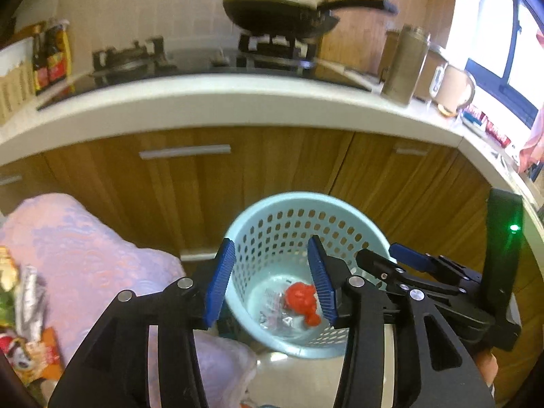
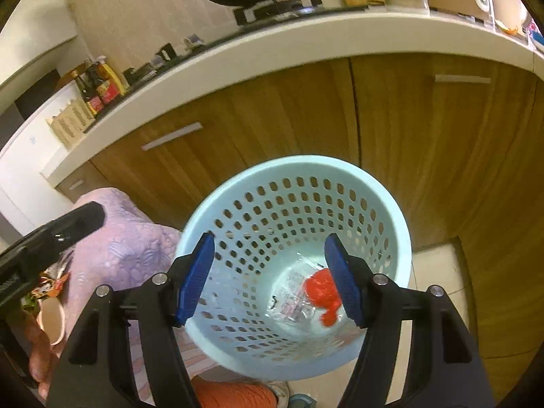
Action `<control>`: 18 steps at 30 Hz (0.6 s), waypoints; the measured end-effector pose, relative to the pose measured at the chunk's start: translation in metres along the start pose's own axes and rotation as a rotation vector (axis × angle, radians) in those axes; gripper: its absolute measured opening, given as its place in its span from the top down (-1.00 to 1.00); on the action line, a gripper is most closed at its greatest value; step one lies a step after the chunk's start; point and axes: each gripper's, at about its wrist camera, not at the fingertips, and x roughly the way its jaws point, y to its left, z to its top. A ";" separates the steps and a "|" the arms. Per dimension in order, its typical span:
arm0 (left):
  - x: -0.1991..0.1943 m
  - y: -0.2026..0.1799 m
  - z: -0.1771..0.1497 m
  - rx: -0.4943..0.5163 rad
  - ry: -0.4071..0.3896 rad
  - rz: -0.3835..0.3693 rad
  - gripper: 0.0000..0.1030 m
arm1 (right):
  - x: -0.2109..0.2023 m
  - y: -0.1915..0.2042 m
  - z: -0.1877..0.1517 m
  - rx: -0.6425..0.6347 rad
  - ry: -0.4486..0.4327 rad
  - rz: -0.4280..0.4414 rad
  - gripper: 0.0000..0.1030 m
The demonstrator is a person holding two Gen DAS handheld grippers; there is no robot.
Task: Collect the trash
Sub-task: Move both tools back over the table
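A light blue perforated waste basket (image 1: 272,204) stands on the floor in front of wooden cabinets; it also shows in the right wrist view (image 2: 299,166). Inside lie a red crumpled piece (image 1: 301,301) (image 2: 321,290) and a clear plastic wrapper (image 1: 272,309) (image 2: 292,301). My left gripper (image 1: 270,284) is open and empty above the basket's near rim. My right gripper (image 2: 270,280) is open and empty above the basket; it shows at the right in the left wrist view (image 1: 404,258). More wrappers (image 1: 23,306) lie on a pink-covered surface (image 1: 85,255) at the left.
A white countertop (image 1: 238,102) with a stove and a black pan (image 1: 282,17) runs across the back. Bottles (image 1: 51,57) stand at its left, a metal canister (image 1: 404,64) and a mug at its right. A paper cup (image 2: 51,323) lies at the left.
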 end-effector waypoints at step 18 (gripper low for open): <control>-0.219 0.119 -0.071 -0.177 -0.268 0.262 -0.20 | -0.047 0.177 -0.047 -0.366 -0.042 0.251 -0.24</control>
